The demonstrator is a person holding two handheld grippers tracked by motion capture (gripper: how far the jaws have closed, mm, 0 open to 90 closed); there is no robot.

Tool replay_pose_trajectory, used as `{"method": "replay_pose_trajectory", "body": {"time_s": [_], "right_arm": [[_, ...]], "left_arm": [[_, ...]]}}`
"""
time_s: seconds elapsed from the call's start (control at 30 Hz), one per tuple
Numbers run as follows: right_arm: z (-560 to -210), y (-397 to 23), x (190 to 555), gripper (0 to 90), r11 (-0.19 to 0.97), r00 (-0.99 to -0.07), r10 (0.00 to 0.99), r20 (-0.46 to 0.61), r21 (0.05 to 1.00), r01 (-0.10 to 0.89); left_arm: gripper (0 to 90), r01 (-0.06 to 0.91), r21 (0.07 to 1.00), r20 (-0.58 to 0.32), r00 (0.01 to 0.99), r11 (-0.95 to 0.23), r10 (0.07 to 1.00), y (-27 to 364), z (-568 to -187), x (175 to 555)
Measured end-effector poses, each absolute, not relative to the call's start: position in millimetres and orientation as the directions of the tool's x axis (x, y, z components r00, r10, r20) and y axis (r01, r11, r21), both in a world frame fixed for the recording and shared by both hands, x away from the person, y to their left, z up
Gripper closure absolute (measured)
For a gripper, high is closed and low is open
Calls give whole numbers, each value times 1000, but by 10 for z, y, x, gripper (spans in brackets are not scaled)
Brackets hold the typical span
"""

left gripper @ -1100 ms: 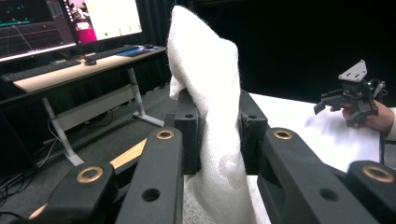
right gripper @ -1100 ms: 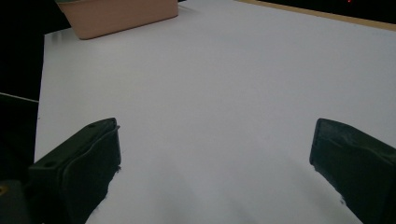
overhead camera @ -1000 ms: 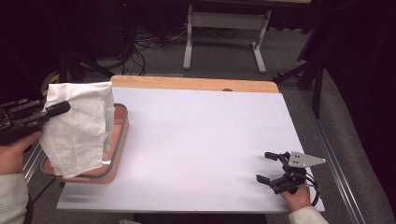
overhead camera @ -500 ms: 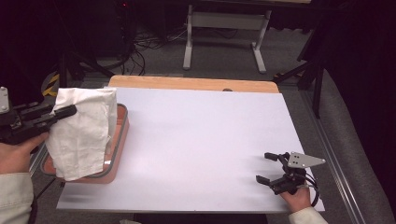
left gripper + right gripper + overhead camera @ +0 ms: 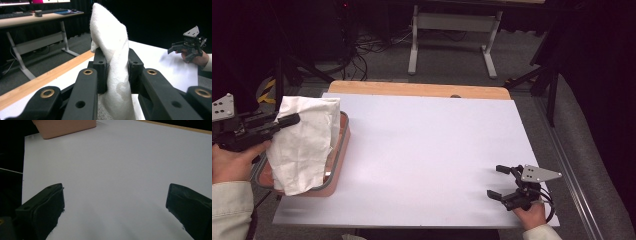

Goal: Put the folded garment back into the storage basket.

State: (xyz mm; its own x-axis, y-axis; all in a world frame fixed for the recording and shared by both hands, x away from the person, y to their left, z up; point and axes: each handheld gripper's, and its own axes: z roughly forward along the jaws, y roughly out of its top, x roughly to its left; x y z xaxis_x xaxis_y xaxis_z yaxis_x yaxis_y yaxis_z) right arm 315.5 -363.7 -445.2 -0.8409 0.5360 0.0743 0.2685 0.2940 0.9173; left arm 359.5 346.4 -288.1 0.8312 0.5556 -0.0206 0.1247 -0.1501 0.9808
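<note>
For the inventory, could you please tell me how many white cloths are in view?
1: the white cloth hangs pinched in the left tongs over the pink tray at the table's left edge. Others could lie hidden beneath it.

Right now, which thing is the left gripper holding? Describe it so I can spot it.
Start at the white table top and go to its left edge, where a pink tray sits. Draped over it hangs the white cloth, pinched by the left gripper; it is the only soft, crumpled thing.
</note>
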Motion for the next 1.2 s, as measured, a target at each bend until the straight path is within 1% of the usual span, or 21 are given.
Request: {"method": "replay_pose_trajectory", "body": {"time_s": [0.33, 0.8, 1.2], "right_arm": [[-4454, -3653, 3116, 25, 294, -838, 541, 73, 917, 270], [-4450, -3678, 3067, 26, 289, -836, 545, 68, 920, 263], [-4458, -3691, 3057, 26, 289, -834, 547, 70, 919, 267]], "left_arm": [[750, 171, 974, -63, 834, -148, 548, 3477, -3024, 3736], [747, 219, 961, -95, 834, -168, 544, 3437, -3165, 3889], [746, 292, 942, -159, 822, -164, 547, 3476, -3362, 4029]]}}
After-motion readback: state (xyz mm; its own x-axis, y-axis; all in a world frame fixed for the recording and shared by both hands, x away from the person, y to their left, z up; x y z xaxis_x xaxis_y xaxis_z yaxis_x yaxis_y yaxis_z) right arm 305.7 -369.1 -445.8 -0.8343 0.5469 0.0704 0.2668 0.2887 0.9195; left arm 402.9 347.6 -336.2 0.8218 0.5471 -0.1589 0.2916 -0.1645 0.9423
